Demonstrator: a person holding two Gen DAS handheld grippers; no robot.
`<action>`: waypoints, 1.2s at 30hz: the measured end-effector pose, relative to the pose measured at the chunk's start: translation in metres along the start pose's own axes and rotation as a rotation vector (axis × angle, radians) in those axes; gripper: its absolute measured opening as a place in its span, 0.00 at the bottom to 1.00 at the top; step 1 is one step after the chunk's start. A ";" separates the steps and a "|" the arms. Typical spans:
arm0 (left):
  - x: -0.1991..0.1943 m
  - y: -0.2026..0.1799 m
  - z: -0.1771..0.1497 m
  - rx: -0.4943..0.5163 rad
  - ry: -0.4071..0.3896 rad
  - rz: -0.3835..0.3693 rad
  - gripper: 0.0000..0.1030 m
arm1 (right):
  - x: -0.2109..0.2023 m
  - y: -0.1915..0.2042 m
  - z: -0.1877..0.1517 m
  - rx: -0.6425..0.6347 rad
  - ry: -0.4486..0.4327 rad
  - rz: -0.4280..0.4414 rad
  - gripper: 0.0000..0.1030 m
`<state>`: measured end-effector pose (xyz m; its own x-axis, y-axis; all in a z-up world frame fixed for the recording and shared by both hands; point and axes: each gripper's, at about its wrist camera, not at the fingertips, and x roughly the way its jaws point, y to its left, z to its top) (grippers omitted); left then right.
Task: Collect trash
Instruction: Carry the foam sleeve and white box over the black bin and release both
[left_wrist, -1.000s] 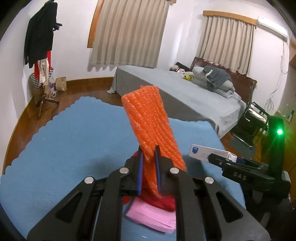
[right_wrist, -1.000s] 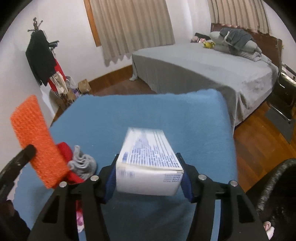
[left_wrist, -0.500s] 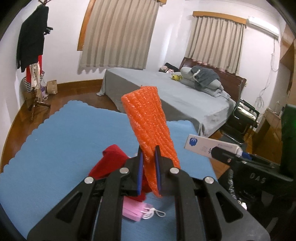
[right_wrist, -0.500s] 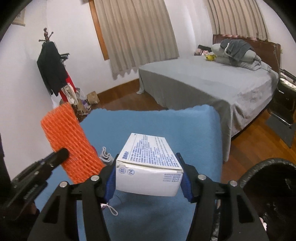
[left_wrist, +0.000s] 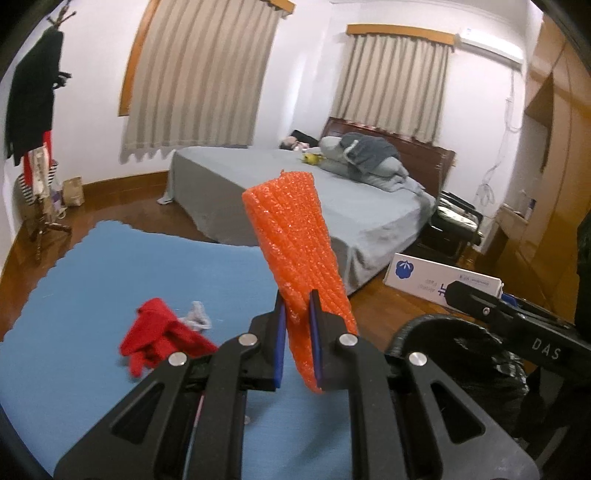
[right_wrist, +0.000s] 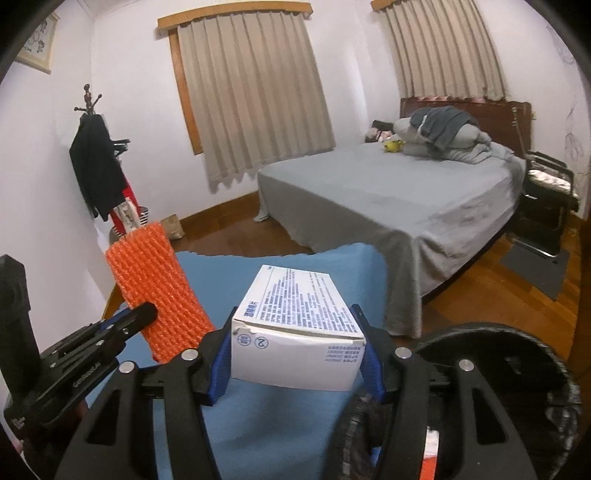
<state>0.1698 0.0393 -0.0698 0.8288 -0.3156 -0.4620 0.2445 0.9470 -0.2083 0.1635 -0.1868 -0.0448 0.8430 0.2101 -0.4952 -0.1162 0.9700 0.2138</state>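
In the left wrist view, the left tool (left_wrist: 297, 314) is clamped on an orange foam net sleeve (left_wrist: 295, 251) that stands up through the centre of the frame, tilted a little to the left at its top. Below it lies the desk (left_wrist: 92, 280) under a blue cloth, with a red cloth (left_wrist: 155, 339) and a small grey rag (left_wrist: 197, 317) touching it at lower left. At lower right a black trash bag (left_wrist: 461, 350) gapes just beside the desk, and the right tool (right_wrist: 295, 328) shows above it. In the right wrist view, that tool grips a white box (right_wrist: 295, 332) by its sides at the centre of the frame, over the desk's right edge, with the bag's rim at lower right. A grey bed (right_wrist: 388, 199) fills the background.
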 end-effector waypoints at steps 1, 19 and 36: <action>0.000 -0.007 0.000 0.006 0.002 -0.011 0.11 | -0.005 -0.005 -0.001 0.003 -0.003 -0.008 0.55; 0.032 -0.119 -0.028 0.119 0.088 -0.219 0.11 | -0.062 -0.094 -0.022 0.084 -0.021 -0.185 0.55; 0.071 -0.161 -0.062 0.163 0.193 -0.335 0.41 | -0.068 -0.164 -0.062 0.186 0.081 -0.379 0.64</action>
<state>0.1578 -0.1394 -0.1227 0.5842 -0.5985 -0.5482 0.5736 0.7823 -0.2428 0.0929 -0.3521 -0.0985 0.7632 -0.1412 -0.6305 0.2970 0.9433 0.1481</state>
